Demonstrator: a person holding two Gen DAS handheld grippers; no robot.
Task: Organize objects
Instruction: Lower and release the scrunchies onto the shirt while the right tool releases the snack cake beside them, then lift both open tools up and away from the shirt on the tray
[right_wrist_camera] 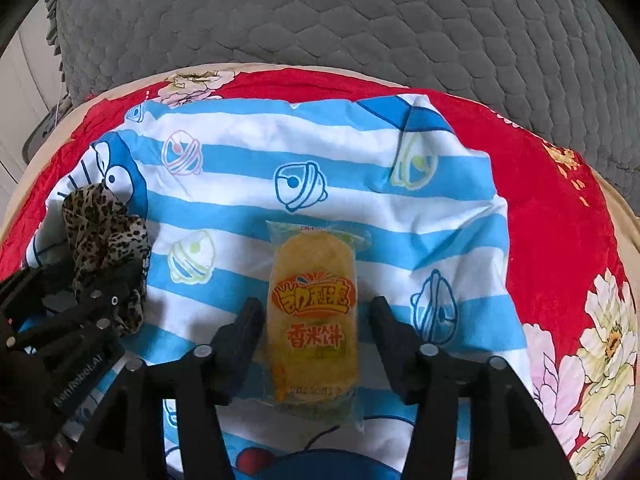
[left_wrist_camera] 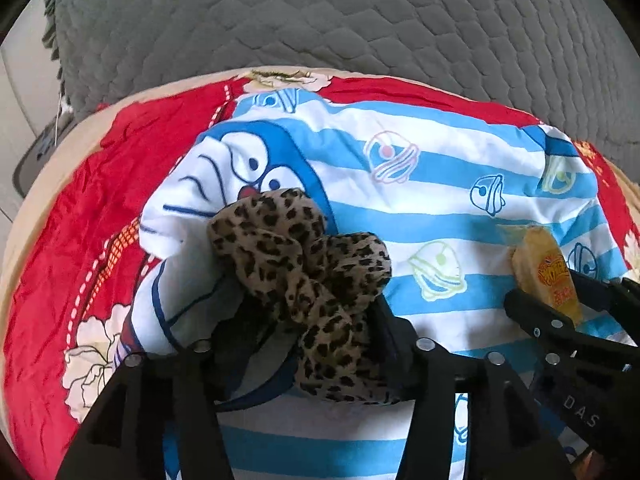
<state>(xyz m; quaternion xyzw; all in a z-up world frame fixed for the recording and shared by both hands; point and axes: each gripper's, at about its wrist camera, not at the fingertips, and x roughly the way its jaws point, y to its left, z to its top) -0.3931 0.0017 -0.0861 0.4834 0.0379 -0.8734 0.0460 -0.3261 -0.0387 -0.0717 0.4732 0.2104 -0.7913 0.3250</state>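
Note:
A leopard-print scrunchie (left_wrist_camera: pixel 304 272) lies between the fingers of my left gripper (left_wrist_camera: pixel 316 320), over the blue and white striped cartoon cloth (left_wrist_camera: pixel 440 184); the jaws stand around it, and whether they grip it I cannot tell. It also shows in the right wrist view (right_wrist_camera: pixel 106 240), with the left gripper (right_wrist_camera: pixel 76 312) beside it. A yellow rice-cracker packet (right_wrist_camera: pixel 314 312) lies on the cloth between the open fingers of my right gripper (right_wrist_camera: pixel 316 320), not touched by them. The packet (left_wrist_camera: pixel 548 272) and right gripper (left_wrist_camera: pixel 560 320) show at the right edge of the left wrist view.
The striped cloth (right_wrist_camera: pixel 360 168) lies on a red floral sheet (right_wrist_camera: pixel 560 216) over a beige rounded surface. A grey quilted cover (right_wrist_camera: pixel 360 16) rises behind it. A white wall and a floor mat (left_wrist_camera: pixel 36 156) are at far left.

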